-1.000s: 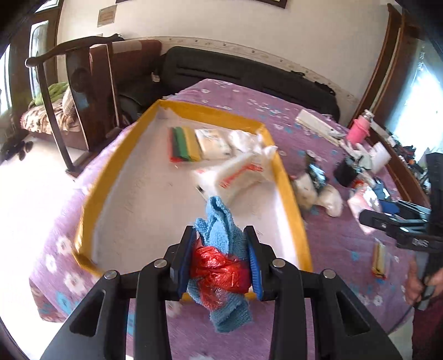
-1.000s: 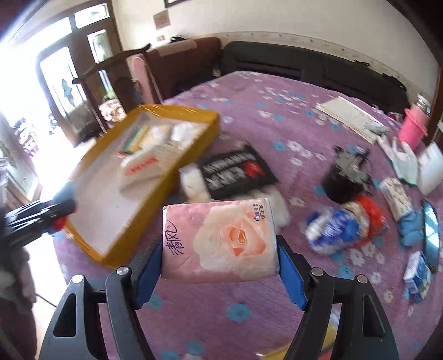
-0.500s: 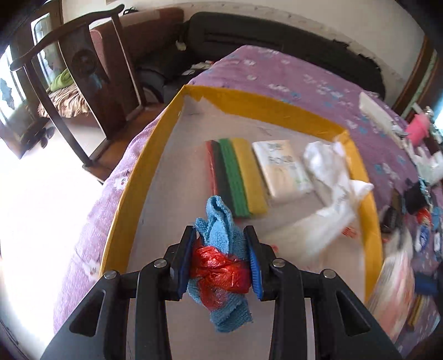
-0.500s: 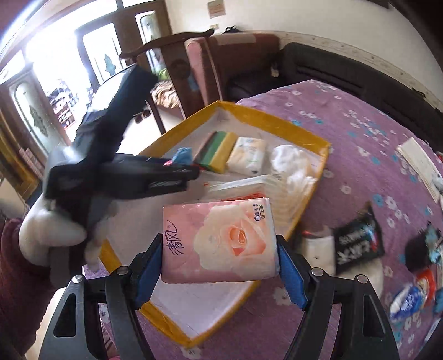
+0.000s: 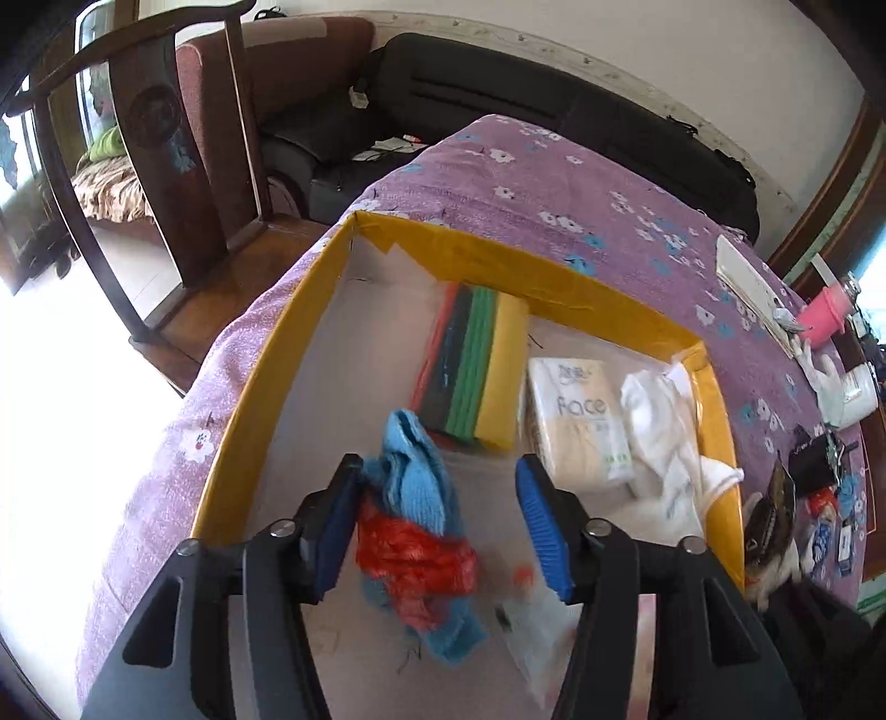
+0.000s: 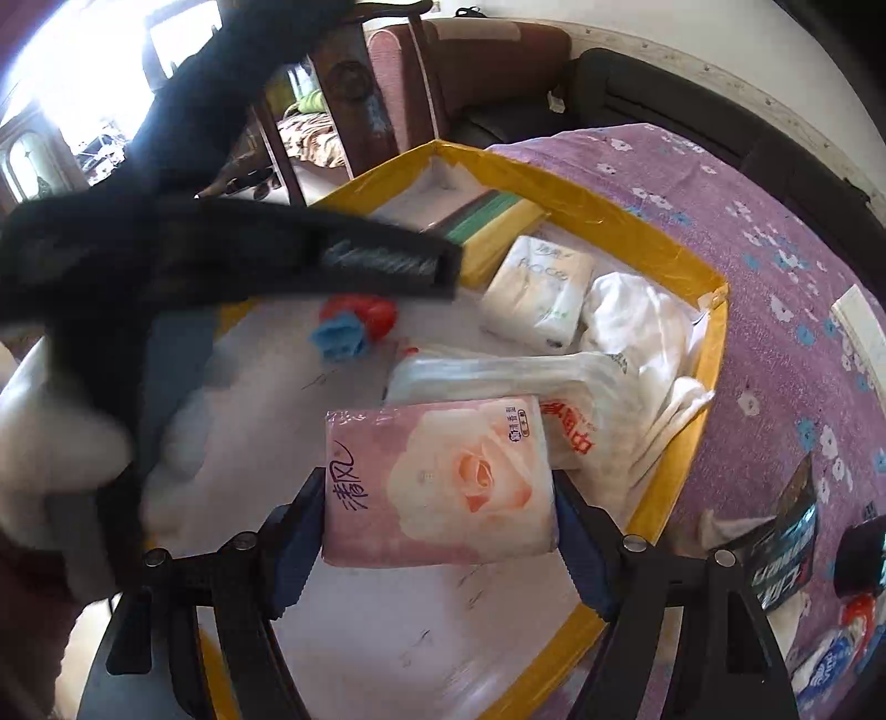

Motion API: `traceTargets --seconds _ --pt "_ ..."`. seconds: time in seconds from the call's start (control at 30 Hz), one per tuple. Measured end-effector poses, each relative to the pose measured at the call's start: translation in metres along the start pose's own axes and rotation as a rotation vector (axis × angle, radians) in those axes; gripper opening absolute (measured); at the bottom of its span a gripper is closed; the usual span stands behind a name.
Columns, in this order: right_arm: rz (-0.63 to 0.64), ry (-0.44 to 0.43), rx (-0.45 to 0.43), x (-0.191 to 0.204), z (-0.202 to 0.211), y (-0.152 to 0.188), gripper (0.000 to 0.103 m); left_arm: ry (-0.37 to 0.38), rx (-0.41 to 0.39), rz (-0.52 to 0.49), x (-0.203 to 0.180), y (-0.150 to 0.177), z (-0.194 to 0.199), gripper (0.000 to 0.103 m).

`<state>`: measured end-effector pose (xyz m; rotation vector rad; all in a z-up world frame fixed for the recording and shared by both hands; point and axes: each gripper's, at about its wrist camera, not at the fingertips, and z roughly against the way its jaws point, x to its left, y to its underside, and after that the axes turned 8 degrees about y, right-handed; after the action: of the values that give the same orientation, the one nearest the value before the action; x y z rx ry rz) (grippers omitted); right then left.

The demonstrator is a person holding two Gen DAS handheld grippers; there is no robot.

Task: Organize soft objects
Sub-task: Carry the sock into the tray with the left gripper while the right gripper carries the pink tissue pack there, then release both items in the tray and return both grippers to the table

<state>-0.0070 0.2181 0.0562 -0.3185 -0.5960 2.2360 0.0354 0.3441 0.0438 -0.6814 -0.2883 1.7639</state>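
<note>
- You've got a white wall (image 5: 637, 33) at the back, with a scuffed pale strip running along its base.
- Black sofa (image 5: 554, 116) sits against that wall; a maroon cushioned seat (image 5: 288, 72) is beside it.
- Dark wooden chair (image 5: 166, 166) stands left of the table, just beside its edge.
- Table is covered by a purple floral cloth (image 5: 554, 183).
- Pale floor (image 5: 61, 387) is blown out by strong daylight.
- Glazed doors (image 6: 33, 149) at far left are very bright.
</note>
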Motion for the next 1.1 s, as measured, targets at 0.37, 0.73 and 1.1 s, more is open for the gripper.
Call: traceTargets --seconds 0.37,0.73,1.1 --pt "0.003 0.021 -0.059 -0.001 0.007 0.0 0.09 -0.129 -0.187 -0.076 -0.021 0.031 0.067 0.084" --pt "-0.025 0.075 -0.16 -0.017 0.063 0.028 0.091 -0.171 -0.233 -0.155 -0.061 0.072 0.097 0.084" --pt "-0.183 0.138 -0.193 -0.089 0.108 0.102 0.092 -0.15 -0.201 -0.224 -0.117 0.11 0.097 0.084"
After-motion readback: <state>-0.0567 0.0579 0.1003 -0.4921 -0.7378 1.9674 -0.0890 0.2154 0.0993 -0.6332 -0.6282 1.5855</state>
